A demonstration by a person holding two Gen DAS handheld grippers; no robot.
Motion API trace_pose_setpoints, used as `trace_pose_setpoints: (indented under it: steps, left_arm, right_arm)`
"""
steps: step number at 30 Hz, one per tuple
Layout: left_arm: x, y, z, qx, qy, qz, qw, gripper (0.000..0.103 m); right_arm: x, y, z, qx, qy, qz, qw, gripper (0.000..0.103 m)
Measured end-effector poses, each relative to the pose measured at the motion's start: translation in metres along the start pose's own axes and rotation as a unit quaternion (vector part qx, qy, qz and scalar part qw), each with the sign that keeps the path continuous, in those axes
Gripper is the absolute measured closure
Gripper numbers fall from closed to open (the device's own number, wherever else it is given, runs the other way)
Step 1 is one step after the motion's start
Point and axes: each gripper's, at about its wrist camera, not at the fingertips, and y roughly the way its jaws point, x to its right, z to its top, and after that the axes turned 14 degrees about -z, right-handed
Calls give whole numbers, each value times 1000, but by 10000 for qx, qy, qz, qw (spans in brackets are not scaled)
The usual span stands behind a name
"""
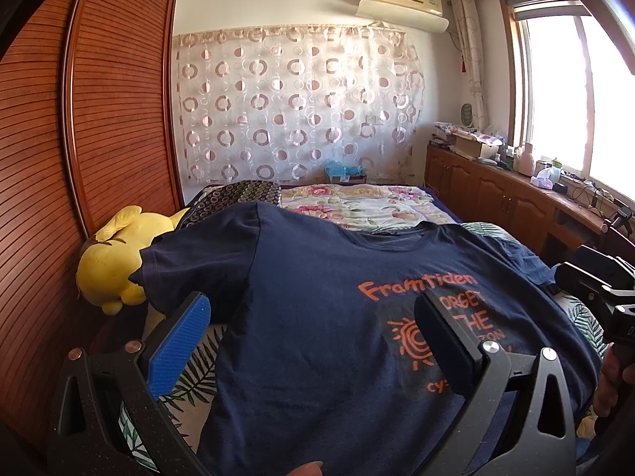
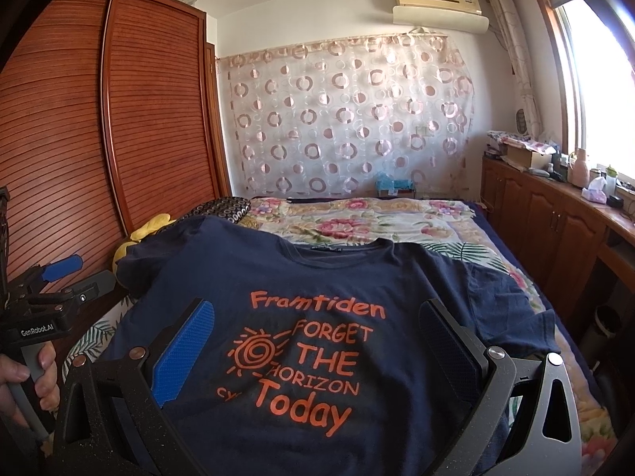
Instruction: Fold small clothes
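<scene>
Wardrobe doors [image 1: 59, 150] of slatted reddish wood fill the left of both views as we look along our two grippers at a navy T-shirt [image 1: 317, 317] spread face up on the bed [image 2: 357, 218]. A yellow plush toy [image 1: 107, 265] lies against the wardrobe, and the shirt's left sleeve drapes over it, so that the toy props that sleeve off the bedding. Our left gripper [image 1: 313, 317] hovers over the shirt's left half with its blue-padded fingers [image 1: 180, 341] spread wide and nothing between them. Our right gripper [image 2: 317, 325] hangs over the orange print, which reads "Framtiden, Forget the Horizon Today," its jaws likewise wide apart and empty. The shirt's collar points toward the far wall, and its right sleeve lies crumpled on the leaf-print sheet [image 2: 476, 254]. A hand [image 2: 27, 380] grips the left tool's handle at the edge of the right wrist view. Beyond the shirt we see a dark patterned pillow [image 1: 234, 198] and a floral quilt [image 1: 357, 202] covering the far half of the bed. A sheer curtain with rings [image 1: 293, 103] hangs on the back wall under an air conditioner [image 1: 401, 0]. Low wooden cabinets [image 1: 488, 190], cluttered with boxes and bottles, run along the right beneath a bright window [image 1: 575, 99].
</scene>
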Motion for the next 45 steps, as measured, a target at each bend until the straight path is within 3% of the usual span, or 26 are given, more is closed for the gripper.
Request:
trace_pose_setpoints:
  steps: [1,9,18,23,30,38,40,45]
  left_arm:
    - [13,1,1,21,16,-6,10000,0]
    - [-40,9,-8,-212,-161,151,9995,0]
    - [-62,18,-10,-429,-118,183,9988,0]
    - [-99,21,-6,-493,-207,212,9983,1]
    - [-156,38,7,-718,-566,231,9955,25]
    - [-189,62,24,-775,-868,247,9929,54]
    - [-193,68,25,-822,-901,236,9923,59]
    - [-207,86,24,-1096,-999,348,9883,59]
  right_arm:
    - [-2,2,0,-30,-28,27,10000,0]
    - [-19,19,0,-227,-354,216,9989,0]
    - [-31,46,1,-478,-664,463,9956,0]
    - [-37,56,5,-607,-828,632,9927,0]
    - [-41,66,14,-690,-995,930,9883,0]
    - [-43,74,24,-812,-1010,1227,9839,0]
    - [-42,73,23,-812,-1037,1267,9832,0]
    - [-47,75,19,-802,-1108,1262,9825,0]
